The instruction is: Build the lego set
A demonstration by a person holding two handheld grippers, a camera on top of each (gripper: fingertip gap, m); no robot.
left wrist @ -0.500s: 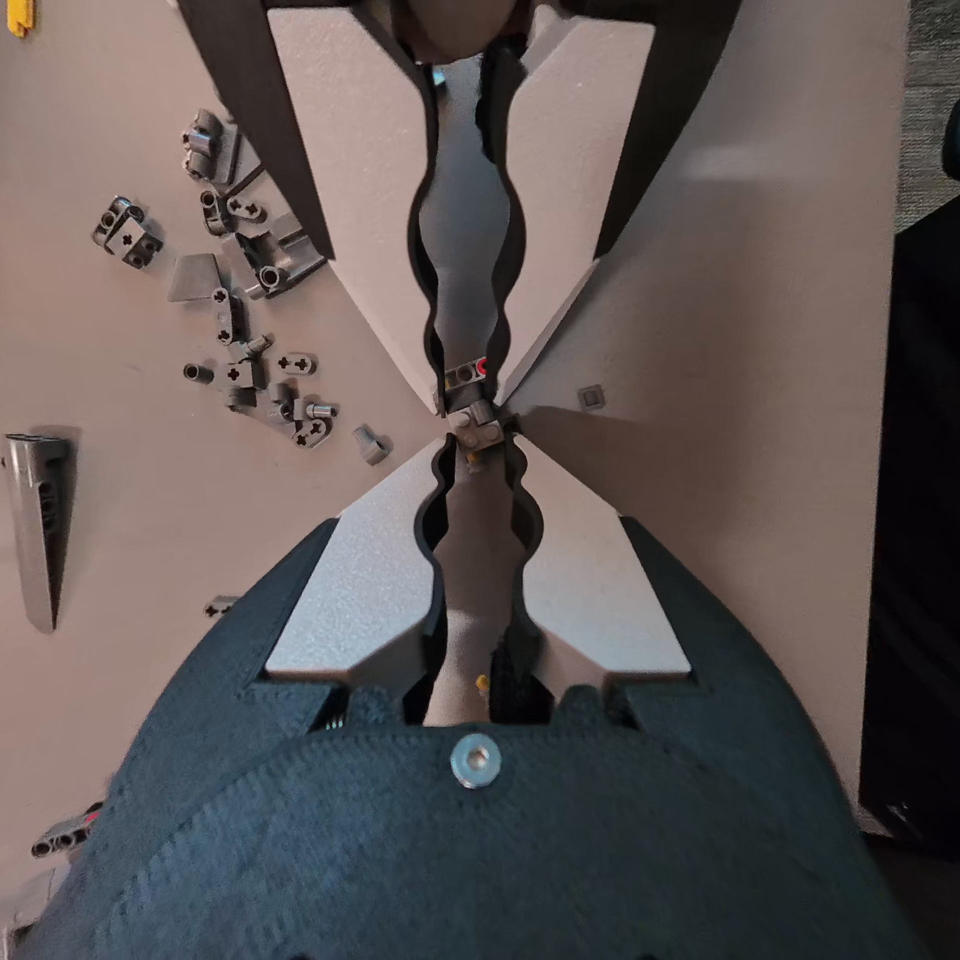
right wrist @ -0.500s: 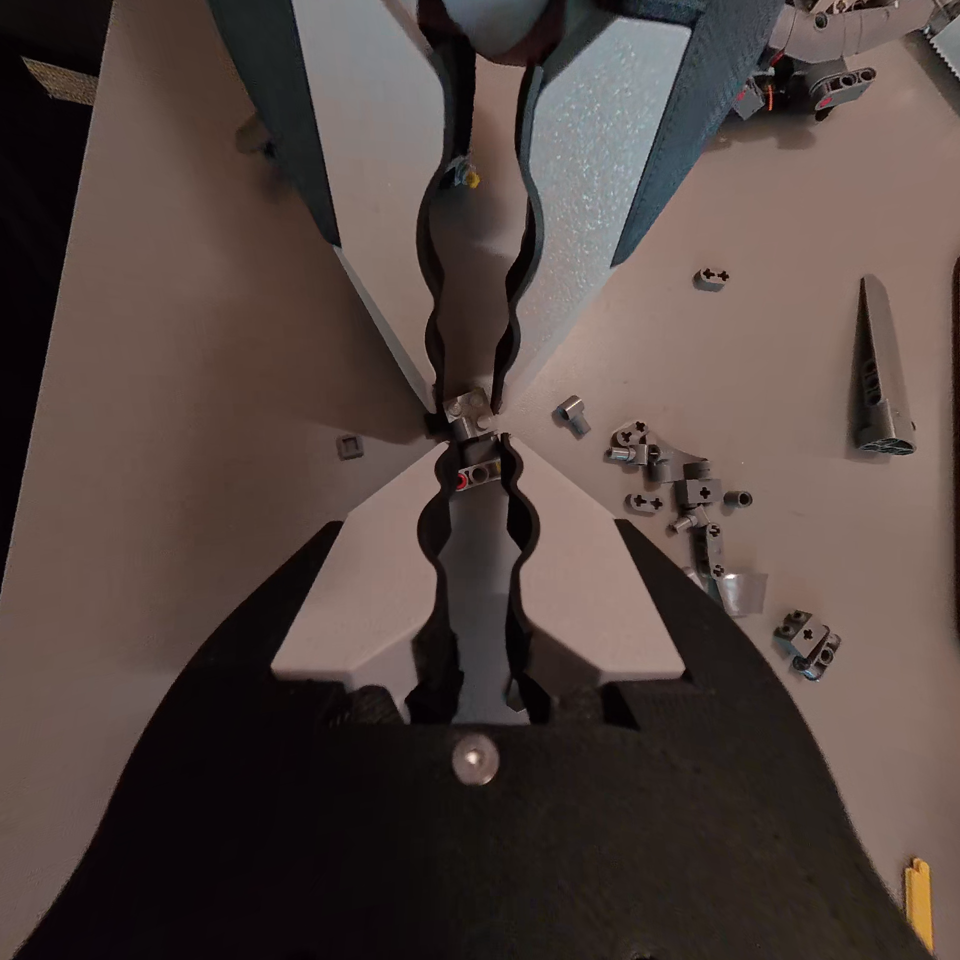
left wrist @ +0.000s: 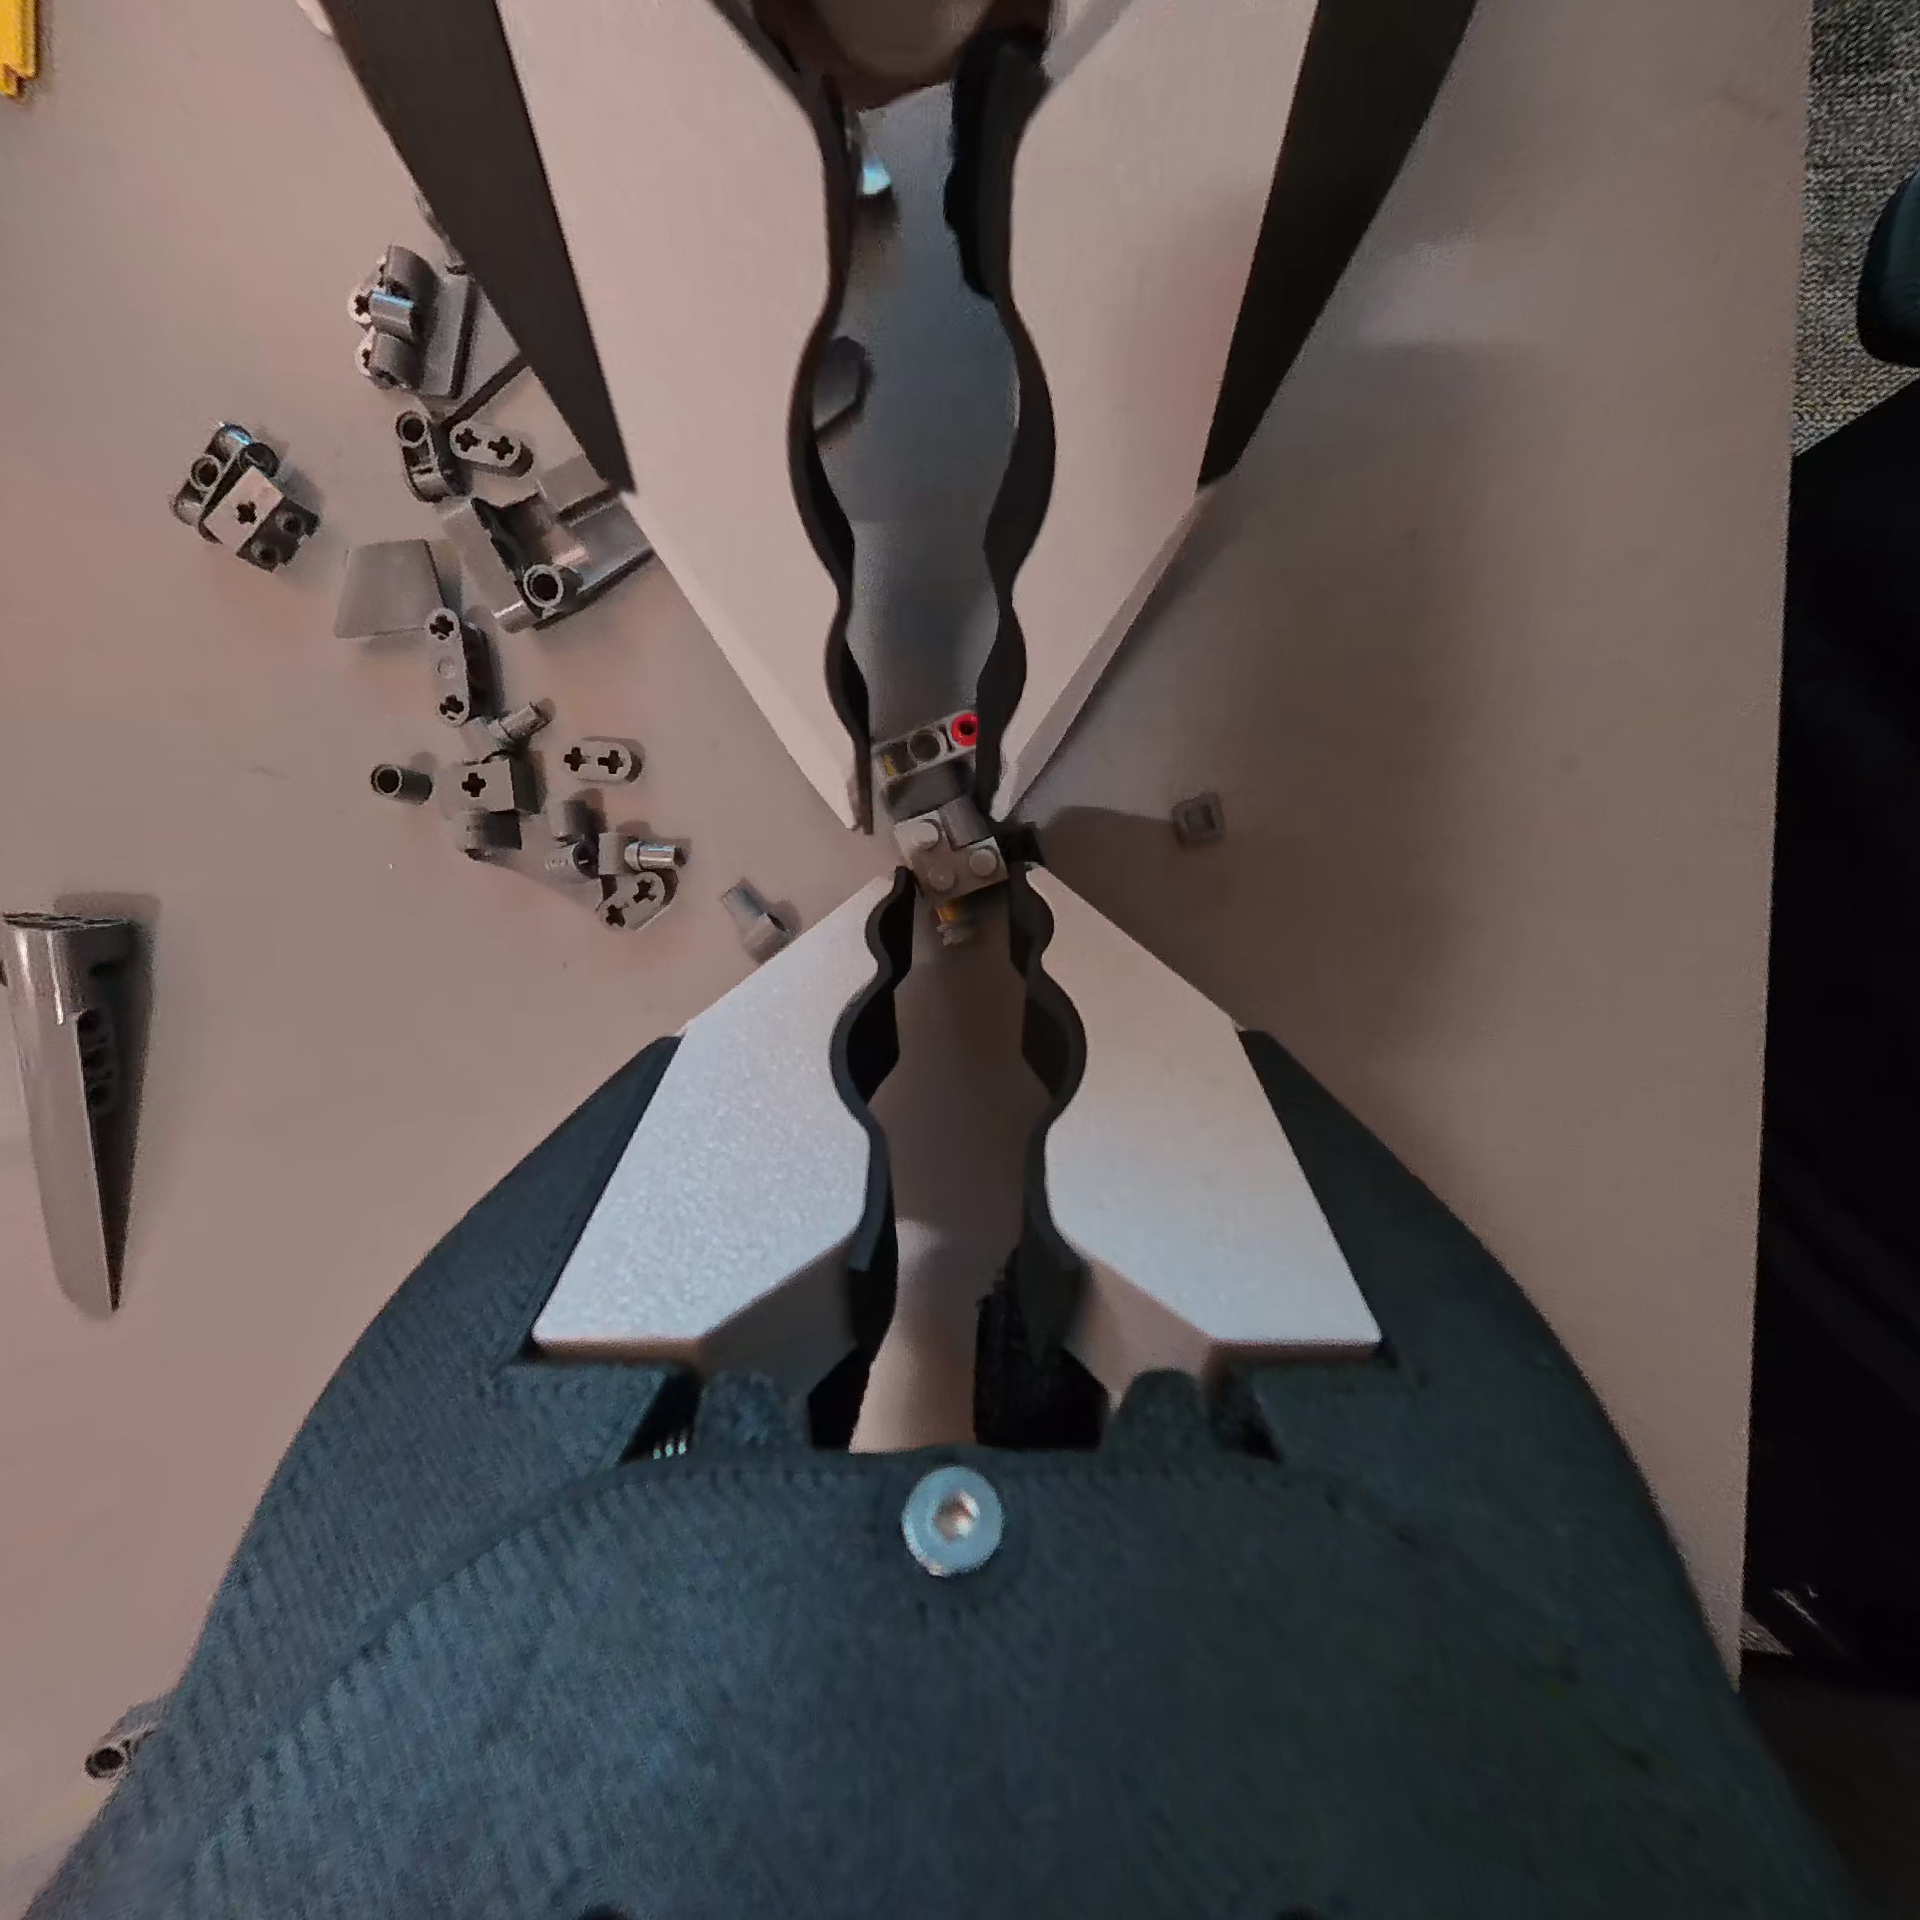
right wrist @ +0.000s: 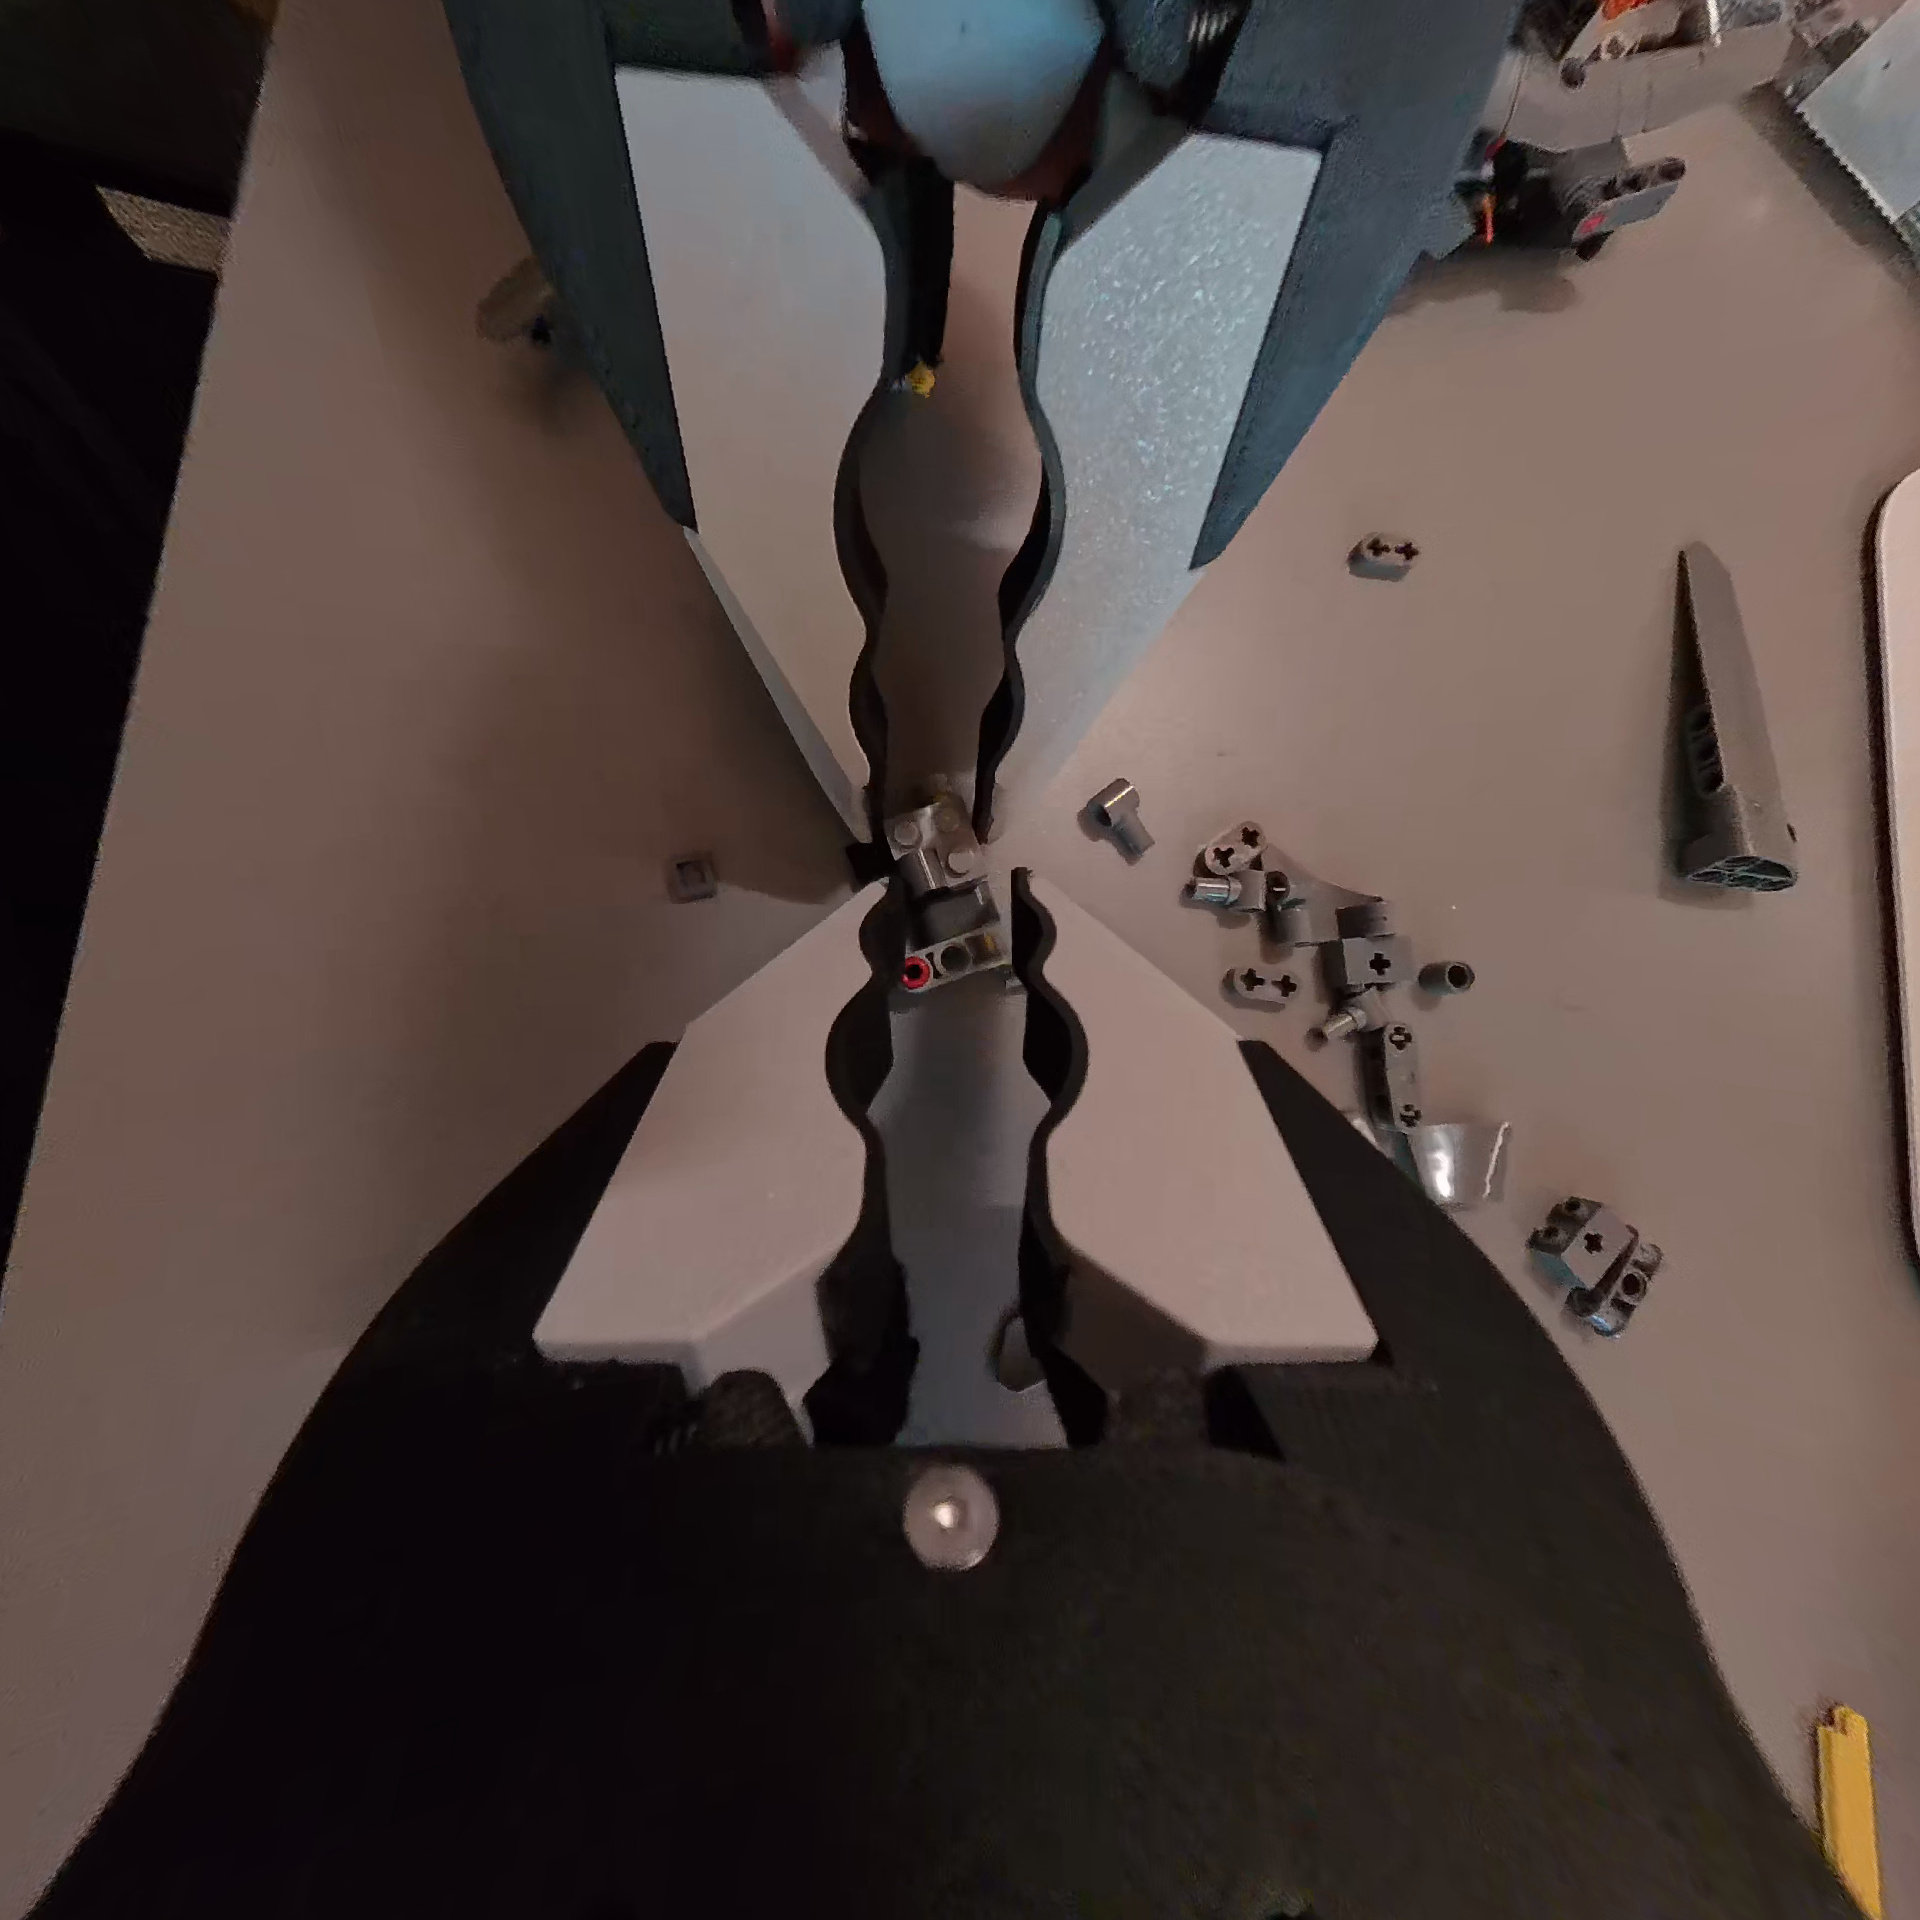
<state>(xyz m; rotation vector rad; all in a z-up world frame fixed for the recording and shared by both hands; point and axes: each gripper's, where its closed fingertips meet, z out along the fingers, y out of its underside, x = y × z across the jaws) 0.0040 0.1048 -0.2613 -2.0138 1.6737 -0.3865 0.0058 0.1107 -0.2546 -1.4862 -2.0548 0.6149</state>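
Over a pale table (left wrist: 1455,1039) strewn with grey bricks (left wrist: 488,779), both claws clamp one small grey brick assembly (left wrist: 951,842).

In the left wrist view, the left gripper (left wrist: 961,894) reaches in from 6 o'clock and the right gripper (left wrist: 925,779) from 12 o'clock, their tips meeting at the centre of the table (left wrist: 1403,727) around a small brick assembly (left wrist: 951,831). A scatter of small pieces (left wrist: 499,707) lies toward 9 to 10 o'clock, with a long tapered panel (left wrist: 68,1091) beyond it at 9 o'clock. A single small square piece (left wrist: 1197,819) lies just at 3 o'clock of the tips. One lone connector (left wrist: 758,914) sits between the scatter and the left gripper.
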